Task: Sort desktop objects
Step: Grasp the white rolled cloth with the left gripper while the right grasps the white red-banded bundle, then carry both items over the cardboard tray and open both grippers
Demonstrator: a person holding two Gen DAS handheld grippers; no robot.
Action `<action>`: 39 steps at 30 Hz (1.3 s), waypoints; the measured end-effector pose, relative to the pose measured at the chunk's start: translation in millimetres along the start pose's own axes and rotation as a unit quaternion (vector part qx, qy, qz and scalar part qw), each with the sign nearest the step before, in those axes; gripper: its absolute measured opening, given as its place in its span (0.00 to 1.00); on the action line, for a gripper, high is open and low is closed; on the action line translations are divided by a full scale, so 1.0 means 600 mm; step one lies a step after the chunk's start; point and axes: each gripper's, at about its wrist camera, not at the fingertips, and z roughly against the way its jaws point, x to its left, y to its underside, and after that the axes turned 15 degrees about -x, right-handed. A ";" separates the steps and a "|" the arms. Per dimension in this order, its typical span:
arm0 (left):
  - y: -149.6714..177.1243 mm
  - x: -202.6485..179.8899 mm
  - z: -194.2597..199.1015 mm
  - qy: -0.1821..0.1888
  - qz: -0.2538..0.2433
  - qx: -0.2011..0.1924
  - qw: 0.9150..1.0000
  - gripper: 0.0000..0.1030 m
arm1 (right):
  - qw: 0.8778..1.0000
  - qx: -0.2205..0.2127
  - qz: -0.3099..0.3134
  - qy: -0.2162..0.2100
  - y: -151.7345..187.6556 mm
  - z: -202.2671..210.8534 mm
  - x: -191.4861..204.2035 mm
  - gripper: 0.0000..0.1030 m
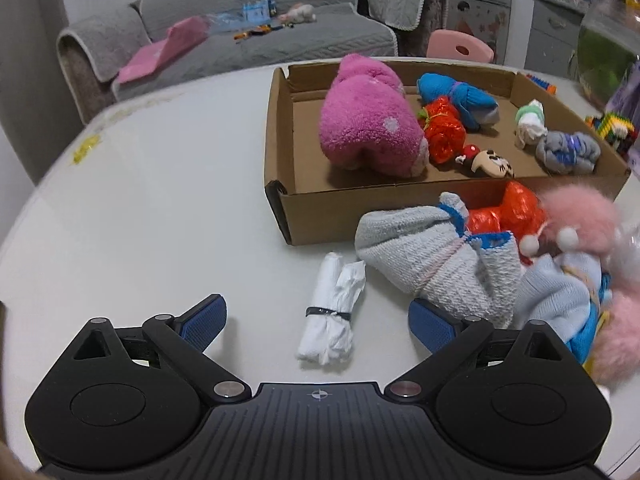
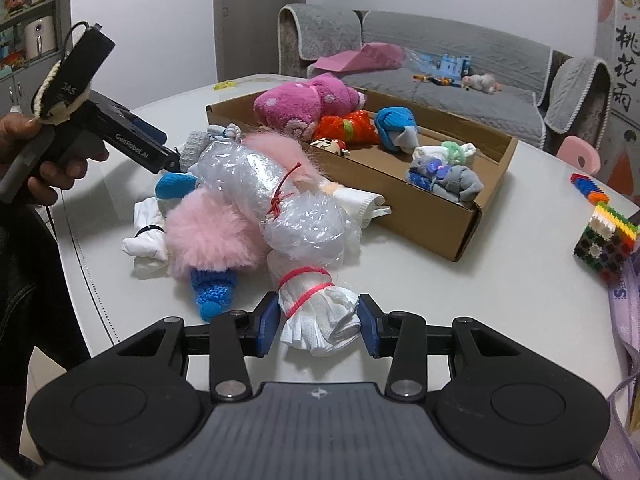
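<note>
the room is bright, with soft, even light. the white table (image 1: 160, 200) shines a bit and has pale glare. small soft shadows sit under the cardboard box (image 2: 432, 208) and the toys. the edges of both pictures bend and curve. the pink fluffy toy (image 1: 580, 216) at the right edge of the left view looks blurry.
</note>
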 end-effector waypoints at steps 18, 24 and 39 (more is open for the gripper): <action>0.000 0.015 0.102 0.003 0.020 -0.027 0.999 0.22 | 0.999 -0.039 -0.029 0.013 -0.010 0.044 -0.010 0.36; -0.010 0.021 0.132 0.004 0.025 -0.045 0.999 0.22 | 0.998 -0.047 -0.034 0.004 -0.015 0.059 -0.007 0.35; -0.035 -0.003 0.146 0.019 0.021 -0.071 0.997 0.22 | 0.990 -0.105 -0.097 0.014 -0.026 0.114 -0.040 0.35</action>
